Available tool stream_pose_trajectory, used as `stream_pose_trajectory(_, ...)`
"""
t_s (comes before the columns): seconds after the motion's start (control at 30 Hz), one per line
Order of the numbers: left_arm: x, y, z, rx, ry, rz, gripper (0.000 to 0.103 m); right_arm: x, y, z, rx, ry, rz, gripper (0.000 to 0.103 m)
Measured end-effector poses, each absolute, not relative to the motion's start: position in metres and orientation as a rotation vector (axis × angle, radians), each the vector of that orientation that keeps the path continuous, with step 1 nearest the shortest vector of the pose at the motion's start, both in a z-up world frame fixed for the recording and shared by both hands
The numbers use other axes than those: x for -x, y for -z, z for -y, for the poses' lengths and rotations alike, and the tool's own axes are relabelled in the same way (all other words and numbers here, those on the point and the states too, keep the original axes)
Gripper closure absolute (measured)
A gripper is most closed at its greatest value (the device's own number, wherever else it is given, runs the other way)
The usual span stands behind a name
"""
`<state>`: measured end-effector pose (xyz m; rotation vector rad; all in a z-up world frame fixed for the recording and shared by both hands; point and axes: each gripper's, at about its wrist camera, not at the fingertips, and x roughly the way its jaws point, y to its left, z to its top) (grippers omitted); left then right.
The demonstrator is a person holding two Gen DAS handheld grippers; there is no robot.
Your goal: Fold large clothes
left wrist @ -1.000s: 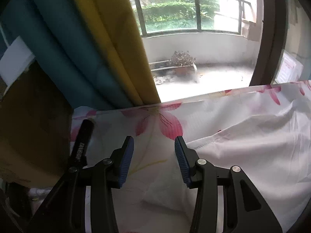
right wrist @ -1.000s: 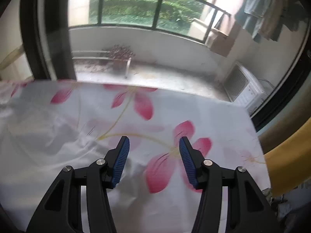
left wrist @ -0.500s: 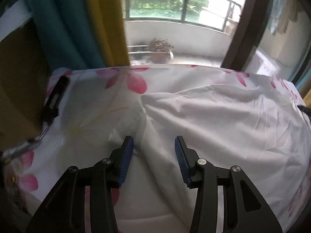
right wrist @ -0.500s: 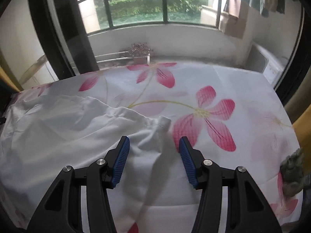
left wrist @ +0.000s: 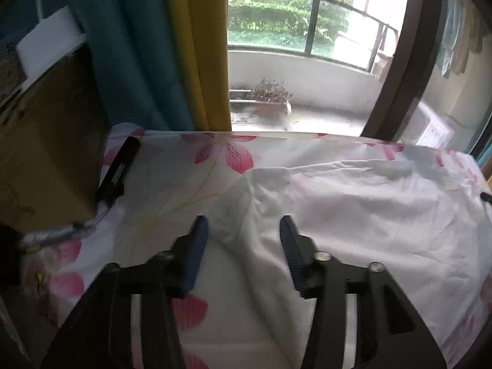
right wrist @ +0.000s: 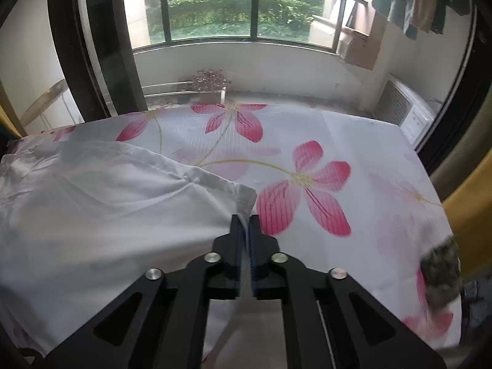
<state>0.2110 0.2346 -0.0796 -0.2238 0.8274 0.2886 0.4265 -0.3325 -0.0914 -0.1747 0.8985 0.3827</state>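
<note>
**Asker:** Right wrist view first: what is that claw doing?

**Describer:** The right claw [right wrist: 245, 218] has just been closing, and its blue pads are now pressed together on the near corner of the white garment [right wrist: 101, 203]. A thin strip of cloth runs between the jaws. In the earlier pictures the same jaws stood wide over that corner with nothing pinched.

**Asker:** And the left one?

**Describer:** The left claw [left wrist: 244, 230] is spread, and has just been opening a little wider. A raised fold of the white garment [left wrist: 353, 209] sits between its pads, but they do not press on it.

**Asker:** Where does the garment lie?

**Describer:** Flat and rumpled on the flowered sheet [right wrist: 307, 184] covering the worktop. On the side of the garment away from the right claw, a black bar-shaped object [left wrist: 120, 169] lies on the sheet's edge.

**Asker:** What does that mean for folding?

**Describer:** One corner looks secured; I judge the left must still pinch its fold before any lift.
</note>
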Motion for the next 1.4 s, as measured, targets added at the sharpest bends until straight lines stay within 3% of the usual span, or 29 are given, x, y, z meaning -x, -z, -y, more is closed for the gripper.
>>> stream_pose_trajectory(0.1,-0.191,0.076,-0.224,0.24,-0.282,-0.825,0.051,-0.407,0.085,0.34,0.15,-0.387,-0.888,0.061)
stream_pose_trajectory(0.13,-0.182,0.077,-0.22,0.25,-0.276,-0.831,0.051,-0.397,0.082,0.344,0.133,-0.39,-0.88,0.057)
stream_pose_trajectory(0.47,-0.113,0.109,-0.175,0.374,-0.156,-0.891,0.051,-0.324,0.105,0.355,-0.03,-0.496,-0.99,0.056)
stream_pose_trajectory(0.6,-0.099,0.109,-0.17,0.4,-0.11,-0.868,0.053,-0.303,0.11,0.357,-0.07,-0.518,-0.94,0.056)
stream_pose_trajectory(0.63,-0.097,0.11,-0.166,0.399,-0.099,-0.868,0.078,-0.3,0.111,0.357,-0.075,-0.515,-0.934,0.056)
stream_pose_trajectory(0.67,-0.097,0.111,-0.163,0.398,-0.082,-0.881,0.096,-0.297,0.111,0.357,-0.075,-0.512,-0.928,0.058)
stream_pose_trajectory(0.7,-0.096,0.112,-0.16,0.393,-0.083,-0.878,0.098,-0.295,0.111,0.354,-0.069,-0.518,-0.928,0.083)
stream_pose_trajectory(0.73,-0.093,0.11,-0.156,0.378,-0.093,-0.867,0.099,-0.292,0.112,0.35,-0.066,-0.544,-0.943,0.093)
stream_pose_trajectory(0.83,-0.09,0.097,-0.151,0.354,-0.1,-0.831,0.099,-0.285,0.109,0.351,-0.078,-0.573,-0.932,0.094)
stream_pose_trajectory(1.03,-0.072,0.071,-0.137,0.323,-0.081,-0.8,0.099,-0.277,0.085,0.374,-0.069,-0.54,-0.87,0.095)
stream_pose_trajectory(1.4,-0.036,0.077,-0.117,0.337,-0.029,-0.867,0.099,-0.241,0.073,0.395,-0.022,-0.489,-0.853,0.095)
